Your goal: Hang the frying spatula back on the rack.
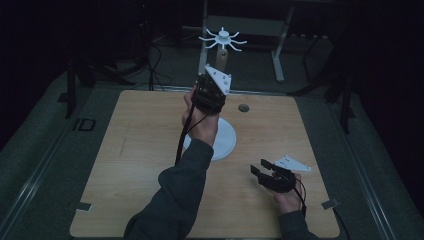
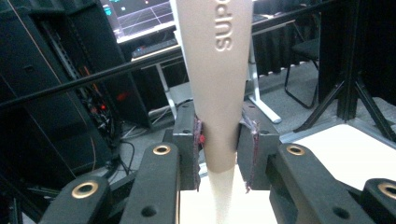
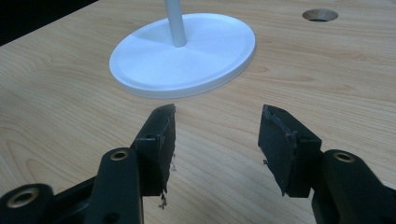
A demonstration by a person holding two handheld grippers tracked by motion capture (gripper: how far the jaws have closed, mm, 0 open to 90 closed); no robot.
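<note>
A white stand rises from a round base (image 1: 226,141) (image 3: 187,51) at the middle of the wooden table, on a thin pole (image 3: 175,23). It ends in a white spoked top (image 1: 223,37). Just under that top sits a beige tapered piece (image 1: 223,56) (image 2: 219,70) with raised letters, upright in line with the pole. My left gripper (image 1: 219,70) (image 2: 219,135) is held high and is shut on the narrow lower end of this piece, a pad pressing on each side. My right gripper (image 1: 258,168) (image 3: 217,116) hovers low over the table's front right, open, with nothing between its fingers.
A round hole (image 1: 243,107) (image 3: 320,15) is cut in the tabletop behind and to the right of the base. Beyond the far edge stand a desk frame (image 1: 278,55), cables and a lit monitor (image 2: 140,16). The room around is dark.
</note>
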